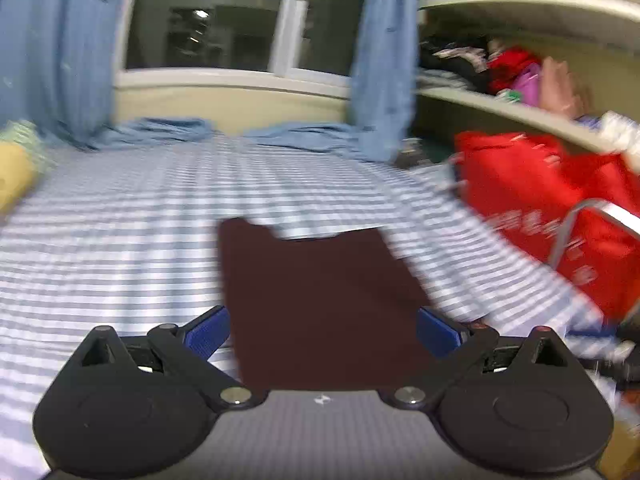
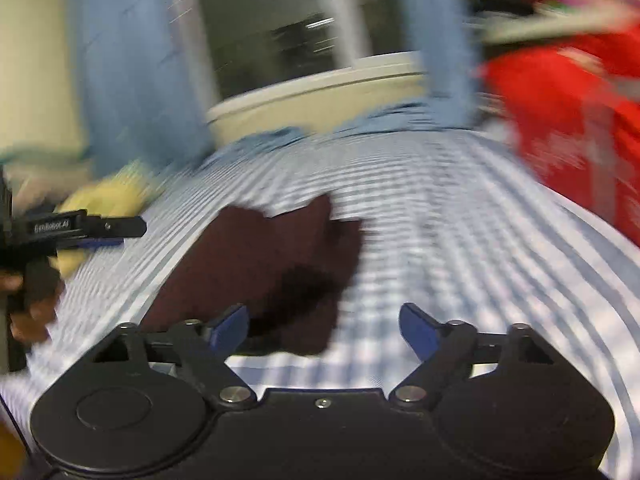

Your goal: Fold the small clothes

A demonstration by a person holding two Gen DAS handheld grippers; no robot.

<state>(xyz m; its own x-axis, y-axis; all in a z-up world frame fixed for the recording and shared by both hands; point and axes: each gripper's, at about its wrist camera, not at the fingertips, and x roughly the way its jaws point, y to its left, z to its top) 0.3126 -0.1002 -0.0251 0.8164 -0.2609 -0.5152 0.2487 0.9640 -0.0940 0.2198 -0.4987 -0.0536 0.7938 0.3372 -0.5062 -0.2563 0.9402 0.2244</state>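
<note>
The small garment [image 1: 320, 300] is a deep maroon, plain with no print. It sits on a bed sheet [image 1: 120, 220] striped in thin blue-grey and white bands. The curtains [image 1: 56, 48] are a soft denim blue, and the wall under the window is cream. There's a bright red bag [image 1: 552, 208] with whitish lettering, too blurred to read. A pale yellow pillow [image 1: 14, 176] shows at the edge. Both grippers are black with blue pads [image 2: 230, 326].
</note>
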